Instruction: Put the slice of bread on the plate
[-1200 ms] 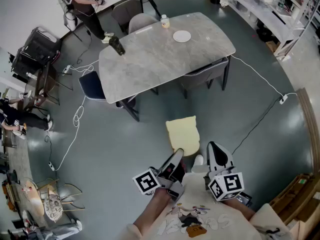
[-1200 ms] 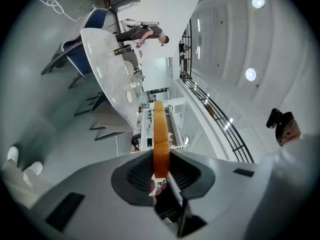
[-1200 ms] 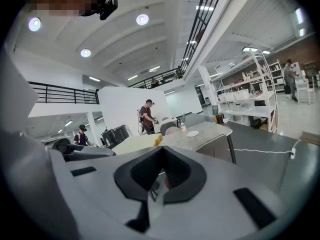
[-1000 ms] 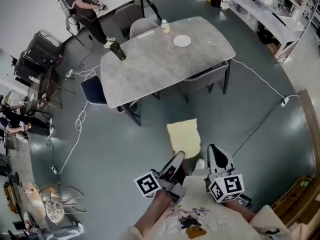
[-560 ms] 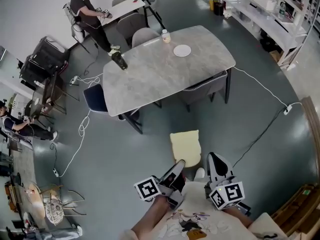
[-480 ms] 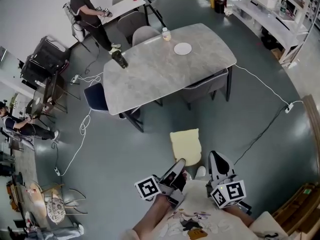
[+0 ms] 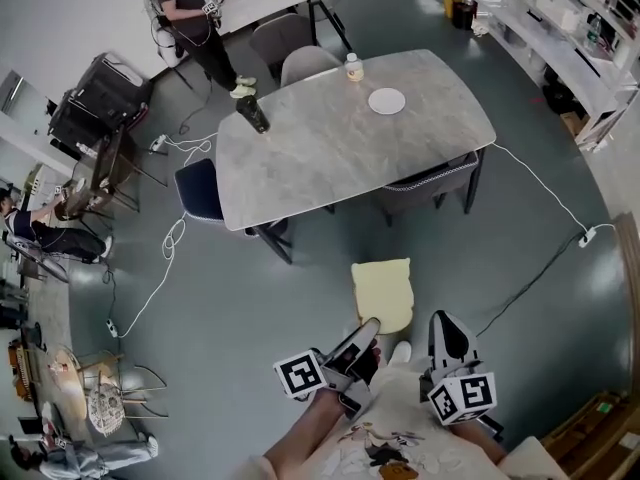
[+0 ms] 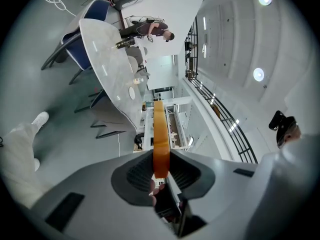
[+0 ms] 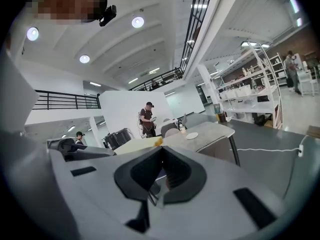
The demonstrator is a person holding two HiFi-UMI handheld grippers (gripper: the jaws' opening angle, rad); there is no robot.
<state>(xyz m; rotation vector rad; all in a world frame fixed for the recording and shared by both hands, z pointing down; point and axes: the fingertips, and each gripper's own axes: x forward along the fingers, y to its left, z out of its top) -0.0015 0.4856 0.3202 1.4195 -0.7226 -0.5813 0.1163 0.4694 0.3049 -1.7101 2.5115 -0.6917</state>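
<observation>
A smooth grey-blue floor (image 7: 250, 298) fills most of the head view. In the upper middle stands the surface (image 7: 330, 158), a rounded oblong slab of grey, marble-veined stone. A padded grey chair (image 7: 430, 180) is tucked under its near edge.

The slice of bread (image 7: 382, 293) is at lower centre, over the floor and well apart from the surface. It is pale yellow, squarish with rounded corners and a soft, matt face. The left gripper (image 7: 369, 324) has its jaws clamped on the slice's near edge. In the left gripper view the slice (image 8: 159, 129) stands edge-on, a thin orange-brown crust pinched between the dark ribbed pads. The right gripper (image 7: 443, 319) is just beside it at lower right, jaws closed together with nothing between them.

The plate (image 7: 386, 101), small, round, white and empty, lies toward the surface's upper right. A small capped bottle (image 7: 352, 67) holding something pale stands near it at the far edge.
</observation>
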